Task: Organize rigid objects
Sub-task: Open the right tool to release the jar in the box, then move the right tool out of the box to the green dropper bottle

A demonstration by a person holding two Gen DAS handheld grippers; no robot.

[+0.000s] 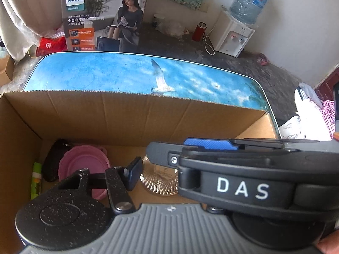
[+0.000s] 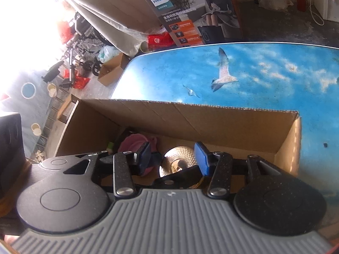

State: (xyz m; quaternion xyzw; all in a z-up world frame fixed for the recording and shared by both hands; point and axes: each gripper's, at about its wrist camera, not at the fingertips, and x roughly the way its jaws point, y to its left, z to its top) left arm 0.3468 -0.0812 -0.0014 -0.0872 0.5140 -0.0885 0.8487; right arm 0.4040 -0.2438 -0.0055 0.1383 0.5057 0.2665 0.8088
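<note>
Over the cardboard box (image 2: 211,122), your right gripper (image 2: 172,157) stands spread above the glass dish (image 2: 180,154) inside. Your left gripper (image 1: 167,169) has one finger hidden, so its spread cannot be told.

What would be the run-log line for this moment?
stage: over cardboard box | left gripper: open, empty | right gripper: open, above glass dish | also in box: pink bowl

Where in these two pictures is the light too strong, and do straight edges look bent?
Right wrist view: the upper left corner is blown out to white; the table stays clear. Left wrist view: light is even, no glare, but the table edge and the box rim bow strongly from the fisheye lens, and the corners are dark.
</note>
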